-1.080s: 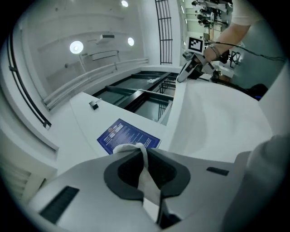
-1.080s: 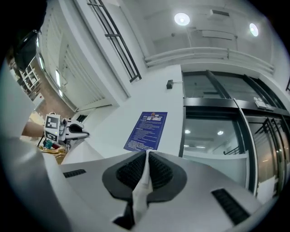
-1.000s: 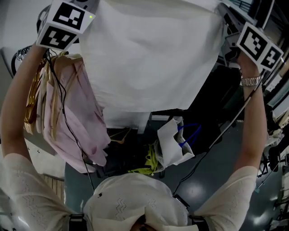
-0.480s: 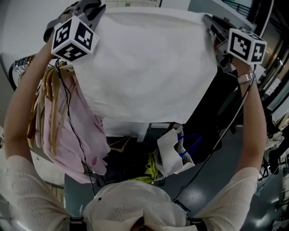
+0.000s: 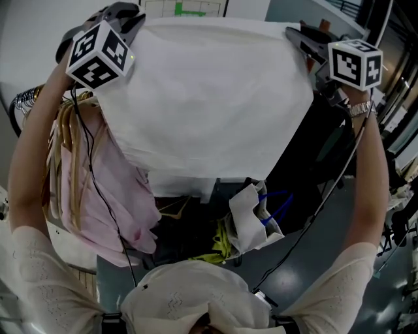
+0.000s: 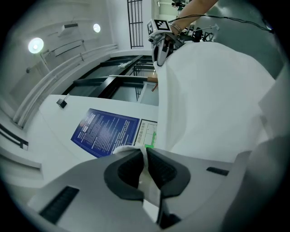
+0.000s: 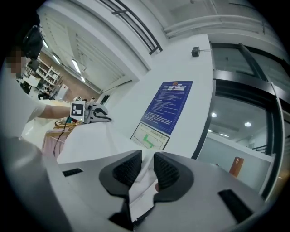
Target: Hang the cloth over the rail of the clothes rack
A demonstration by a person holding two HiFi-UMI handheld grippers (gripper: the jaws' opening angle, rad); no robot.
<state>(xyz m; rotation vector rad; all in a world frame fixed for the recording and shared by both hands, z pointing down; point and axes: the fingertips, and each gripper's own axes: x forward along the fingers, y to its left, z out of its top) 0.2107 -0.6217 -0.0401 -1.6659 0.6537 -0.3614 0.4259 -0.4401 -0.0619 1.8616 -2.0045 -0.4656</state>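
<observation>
Cloth (image 5: 209, 98), white, spread as a broad sheet between two hand-held grippers near the top of the head view. Left gripper (image 5: 127, 14), at 10 o'clock of the sheet: jaws almost together, their dark ribbed pads (image 6: 165, 170) pinching a thin edge of the cloth, which rises from the grip and billows away toward 2 o'clock in the left gripper view. Right gripper (image 5: 295, 38), at 2 o'clock of the sheet: jaws closed on a folded corner of the cloth, the narrow gap between the pads filled with fabric. Each gripper shows small in the other's view, across the stretched upper hem. Pink garments (image 5: 108, 189) on wooden hangers (image 5: 65, 156) hang at 8 o'clock of the cloth, below a curved metal rail (image 5: 23, 99); whether the cloth touches the rail cannot be told. Blue poster (image 6: 106, 133) on the white wall behind.
</observation>
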